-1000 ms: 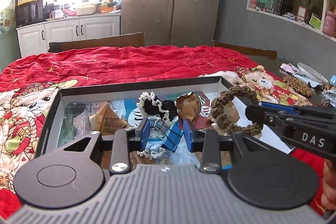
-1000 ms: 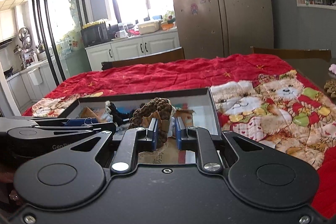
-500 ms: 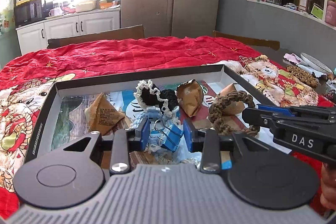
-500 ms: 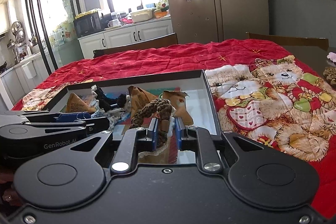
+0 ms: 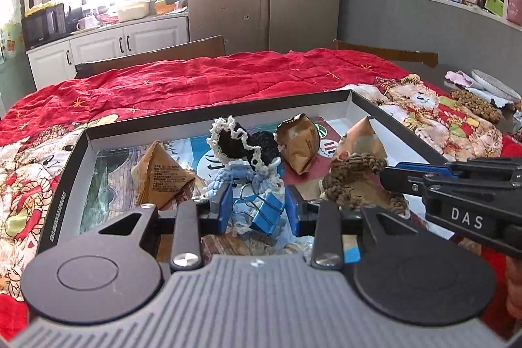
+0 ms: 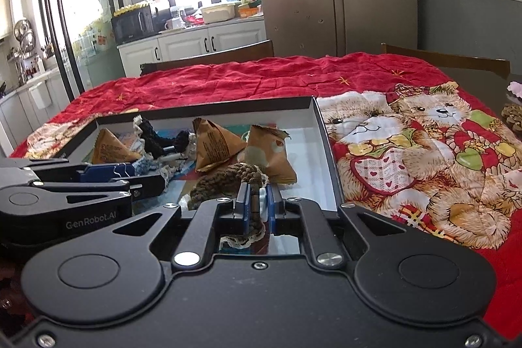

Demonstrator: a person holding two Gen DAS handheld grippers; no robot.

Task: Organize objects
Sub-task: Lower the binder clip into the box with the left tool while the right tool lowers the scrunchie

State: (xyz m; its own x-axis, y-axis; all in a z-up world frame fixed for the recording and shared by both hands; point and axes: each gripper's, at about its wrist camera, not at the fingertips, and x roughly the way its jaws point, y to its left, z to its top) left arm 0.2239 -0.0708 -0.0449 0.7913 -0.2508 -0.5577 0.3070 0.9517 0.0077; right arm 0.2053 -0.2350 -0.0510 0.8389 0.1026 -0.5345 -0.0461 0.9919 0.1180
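Observation:
A black-rimmed tray (image 5: 58, 194) lies on the red quilt. It holds brown paper pyramid packets (image 5: 160, 175), a black scrunchie with white lace (image 5: 241, 145) and a pale blue crochet piece (image 5: 228, 178). My left gripper (image 5: 257, 207) is shut on a blue binder clip (image 5: 267, 214), held just above the tray's near part. My right gripper (image 6: 257, 207) is closing its jaws on a brown braided loop (image 6: 225, 180), which passes between the pads. In the left wrist view the right gripper (image 5: 391, 176) reaches in from the right at the brown braided loop (image 5: 355, 172). The left gripper (image 6: 143, 176) shows at the left of the right wrist view.
The red quilt with teddy bears (image 6: 424, 158) covers the table around the tray (image 6: 318, 158). Wooden chair backs (image 5: 150, 57) stand at the far side. A brown woven piece (image 5: 476, 106) and a plate (image 5: 496, 87) lie at the far right. A hand (image 5: 514, 299) shows at the lower right.
Both views have tipped a little, so the tray's contents sit higher in the picture. The right jaws have narrowed on the brown loop. The clip has stayed between the left pads.

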